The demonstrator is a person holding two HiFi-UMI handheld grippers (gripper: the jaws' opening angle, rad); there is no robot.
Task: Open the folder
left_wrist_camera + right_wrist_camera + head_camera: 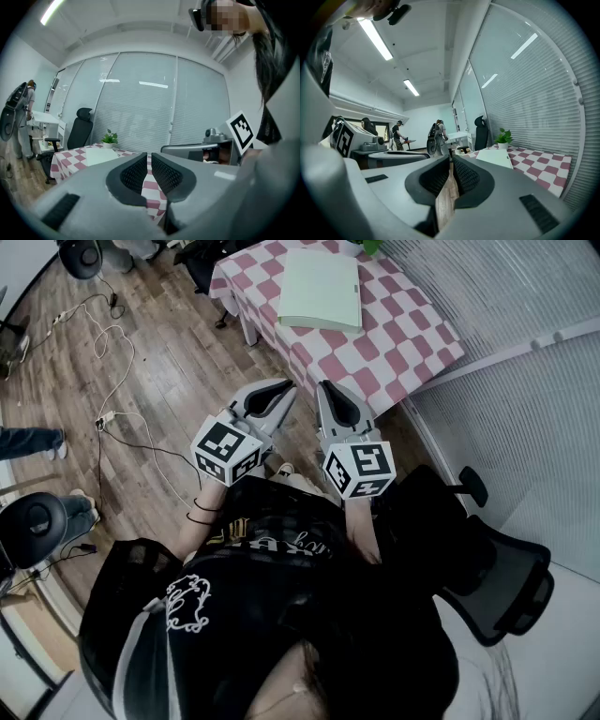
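Observation:
A pale green folder (pixel 320 289) lies closed and flat on the table with the pink-and-white checked cloth (pixel 394 343). I hold both grippers side by side in front of my chest, short of the table's near corner. The left gripper (pixel 285 387) is shut with nothing in it, and so is the right gripper (pixel 322 388). In the left gripper view the jaw tips (pixel 149 155) meet, with the folder (pixel 100 156) far off to the left. The right gripper view shows its tips (pixel 451 160) together and the folder (pixel 495 157) ahead to the right.
A small potted plant (pixel 110 137) stands at the table's far end by the blinds. A black office chair (pixel 502 587) is at my right, another (pixel 78 132) beyond the table. Cables (pixel 112 409) trail over the wooden floor. People (pixel 436 136) stand in the background.

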